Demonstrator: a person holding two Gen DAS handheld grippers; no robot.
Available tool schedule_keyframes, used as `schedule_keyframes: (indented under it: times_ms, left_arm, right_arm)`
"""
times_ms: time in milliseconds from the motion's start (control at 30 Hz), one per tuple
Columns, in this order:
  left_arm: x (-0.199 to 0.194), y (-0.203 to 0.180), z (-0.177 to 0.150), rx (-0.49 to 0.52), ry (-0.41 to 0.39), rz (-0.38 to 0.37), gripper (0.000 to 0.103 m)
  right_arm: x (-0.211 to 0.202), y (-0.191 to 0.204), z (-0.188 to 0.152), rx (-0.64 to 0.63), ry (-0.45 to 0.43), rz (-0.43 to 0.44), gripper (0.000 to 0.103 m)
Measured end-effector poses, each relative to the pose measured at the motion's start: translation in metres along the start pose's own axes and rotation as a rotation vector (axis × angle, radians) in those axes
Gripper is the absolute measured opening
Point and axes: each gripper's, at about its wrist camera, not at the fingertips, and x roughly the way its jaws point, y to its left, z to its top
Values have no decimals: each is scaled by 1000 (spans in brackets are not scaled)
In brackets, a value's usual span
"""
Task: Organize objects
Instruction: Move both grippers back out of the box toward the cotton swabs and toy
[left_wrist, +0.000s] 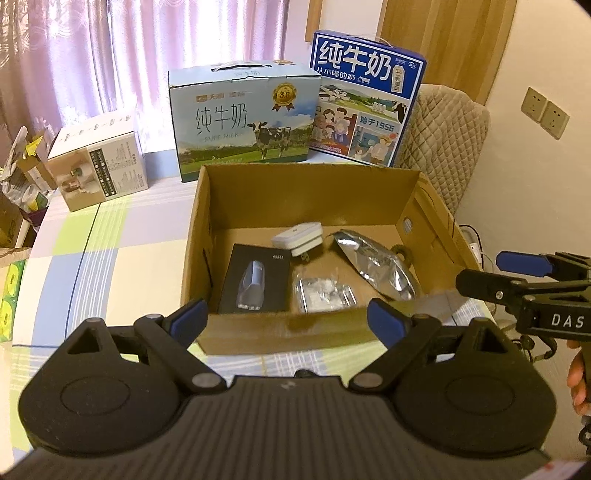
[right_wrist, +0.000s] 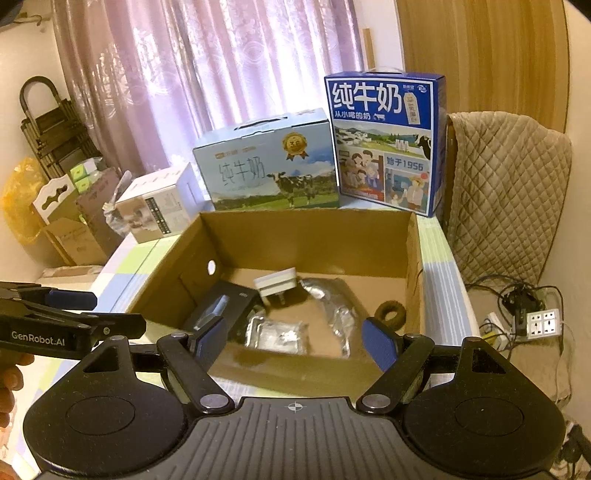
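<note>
Your left gripper (left_wrist: 288, 314) was held before the near wall of the cardboard box (left_wrist: 258, 332), its jaws spread wide and nothing between them. Your right gripper (right_wrist: 295, 338) was beside it, on the right, also released and empty, pointing down toward the same box.

Going from left to right on the checked tablecloth (left_wrist: 110, 258): a white carton (left_wrist: 99, 162) stood at the far left. Next to it was a pale blue milk box (left_wrist: 243, 122) with a cow on the front, and then a dark blue milk box (left_wrist: 365, 99), standing upright behind the far right corner of the cardboard box. A chair with a quilted cover (left_wrist: 454, 140) was behind that one.

Inside the open cardboard box, again from left to right: a black packaged item (left_wrist: 255, 280) with a clear window lay flat near the left wall. Just right of it was a small clear plastic bag (left_wrist: 325, 291), close to the near wall. Behind these two, a white plug adapter (left_wrist: 299, 236) lay on the box floor. A silver foil pouch (left_wrist: 376, 262) was further right, lying slanted. A small dark ring (right_wrist: 390, 312) lay by the right wall, near the pouch.

In the right wrist view, a white power strip (right_wrist: 543, 323) with cables was on the floor at the far right.
</note>
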Motion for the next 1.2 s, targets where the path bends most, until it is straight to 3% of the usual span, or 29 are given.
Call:
schedule_keyframes:
  times_ms: [467, 1200]
  left_arm:
    - [-31, 33, -49, 10, 34, -6, 91]
    - [-37, 67, -119, 35, 148, 4, 91]
  right_arm:
    - [-19, 30, -43, 53, 35, -18, 77]
    - [-24, 66, -113, 124, 145, -50, 77]
